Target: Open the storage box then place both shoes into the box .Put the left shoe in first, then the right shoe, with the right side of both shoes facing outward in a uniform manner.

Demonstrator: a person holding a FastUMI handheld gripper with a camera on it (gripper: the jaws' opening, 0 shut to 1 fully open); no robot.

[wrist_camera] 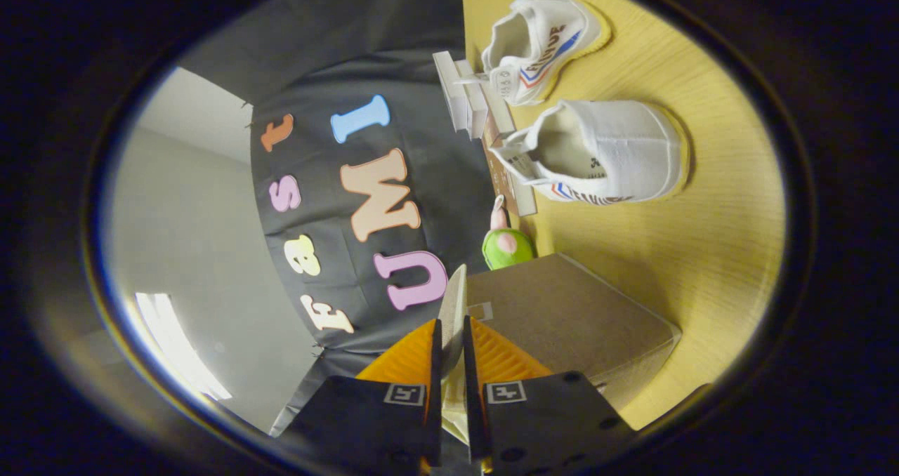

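Observation:
My gripper (449, 330) is shut on the thin pale lid (454, 297) of the brown cardboard storage box (569, 314); the lid runs edge-on between both fingers and sticks out just ahead of them. The box body lies right beside the fingers on the yellow wooden table (709, 251). Beyond the box rest two white canvas shoes with red and blue side stripes and yellowish soles. The nearer shoe (611, 153) and the farther shoe (544, 41) both show their heel openings toward the booth wall.
A green round toy with a pink top (507, 246) sits just beyond the box near the wall. White and brown flat items (470, 97) are stacked against the wall next to the shoes' heels. A pale room wall (189, 216) lies beyond the black cloth.

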